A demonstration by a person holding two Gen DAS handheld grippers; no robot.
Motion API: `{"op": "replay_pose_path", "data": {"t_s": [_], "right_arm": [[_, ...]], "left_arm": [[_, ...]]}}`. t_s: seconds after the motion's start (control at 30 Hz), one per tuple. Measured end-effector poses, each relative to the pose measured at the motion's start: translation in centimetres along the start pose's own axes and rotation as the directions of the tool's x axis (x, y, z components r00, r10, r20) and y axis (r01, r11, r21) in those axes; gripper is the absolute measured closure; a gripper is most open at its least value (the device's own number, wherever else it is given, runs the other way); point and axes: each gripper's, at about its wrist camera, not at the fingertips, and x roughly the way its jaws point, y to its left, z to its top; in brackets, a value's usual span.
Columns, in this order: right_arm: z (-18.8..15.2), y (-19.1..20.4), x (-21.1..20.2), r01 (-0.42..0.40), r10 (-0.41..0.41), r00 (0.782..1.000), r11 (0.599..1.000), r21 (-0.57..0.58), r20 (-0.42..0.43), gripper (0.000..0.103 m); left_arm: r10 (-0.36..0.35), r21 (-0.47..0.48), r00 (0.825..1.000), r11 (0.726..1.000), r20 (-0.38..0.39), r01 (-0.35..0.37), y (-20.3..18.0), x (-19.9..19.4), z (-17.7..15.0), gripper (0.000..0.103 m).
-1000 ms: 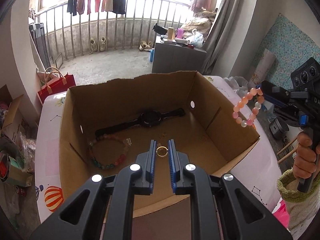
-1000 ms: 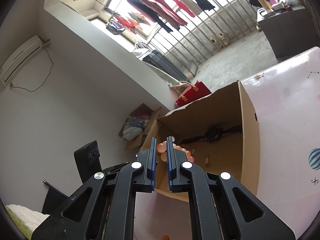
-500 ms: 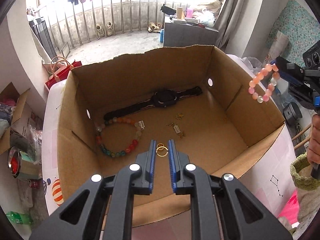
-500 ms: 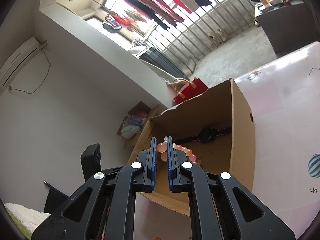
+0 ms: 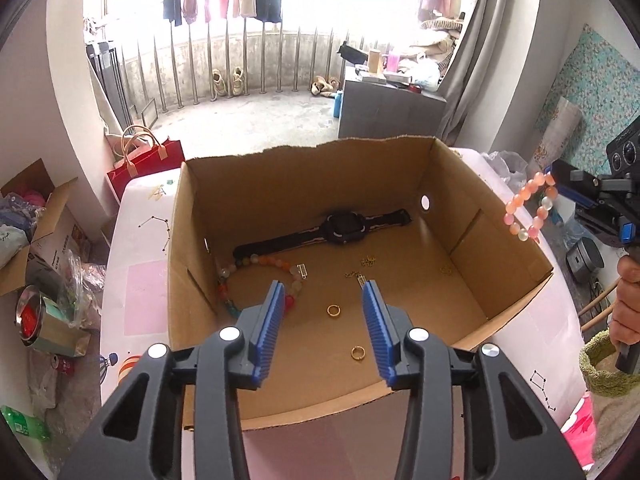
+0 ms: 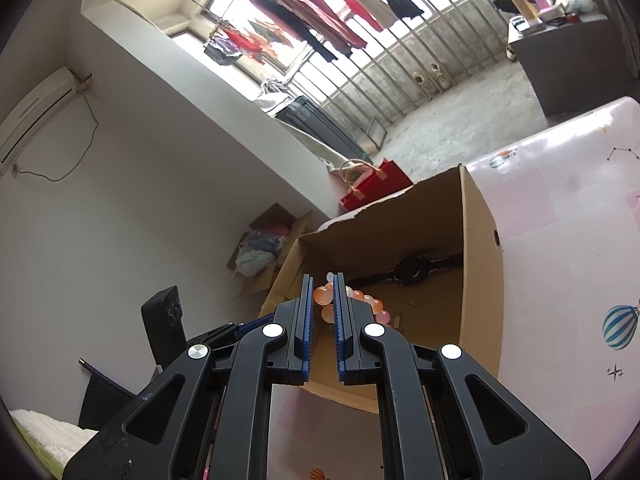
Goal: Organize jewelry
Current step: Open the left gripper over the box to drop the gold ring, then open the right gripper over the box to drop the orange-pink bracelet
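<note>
An open brown cardboard box (image 5: pixel 256 416) fills the middle of the left wrist frame, standing on a pale pink patterned tabletop (image 5: pixel 136 304). In it, a black wristwatch (image 5: pixel 342 229) lies along the far wall, a multicoloured bead bracelet (image 5: pixel 256 268) at lower left of it, and 2 small gold rings (image 5: pixel 333 310) toward the near wall. At the frame's right edge, outside the box, a pink bead bracelet (image 5: pixel 530 210) hangs above the rim, and a red tote bag (image 5: pixel 144 166) stands at upper left behind the table.
</note>
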Motion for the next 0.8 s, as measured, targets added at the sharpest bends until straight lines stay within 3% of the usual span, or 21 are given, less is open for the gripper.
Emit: {"op": "replay_pose_path", "data": {"t_s": [0.23,0.33,0.43,0.73,0.8], "right_arm": [[-0.5,-0.1,2.6,0.007,-0.004,0.995,1.0,0.027,-0.1,0.095],[-0.8,-0.6,3.5,0.083,-0.078,0.988,0.996,0.032,-0.13,0.092],[-0.9,-1.0,3.0,0.207,-0.206,0.972,0.978,-0.003,-0.111,0.083],[-1.7,-1.3,-0.9,0.291,-0.29,0.957,0.957,0.014,-0.008,0.076],[-1.9,-1.4,-2.0,0.321,-0.321,0.946,0.947,0.021,0.034,0.069]], "left_arm": [[0.02,-0.035,0.994,0.999,0.11,-0.017,0.4,-2.6,-0.3,0.041],[0.035,-0.041,0.992,0.999,0.122,-0.031,0.6,-3.0,-0.4,0.036],[0.039,-0.055,0.991,0.998,0.129,-0.032,1.1,-3.4,-0.7,0.031],[0.032,-0.114,0.991,0.993,0.13,-0.017,2.2,-3.6,-1.8,0.024],[0.029,-0.129,0.991,0.992,0.131,-0.012,2.5,-3.5,-1.9,0.021]]}}
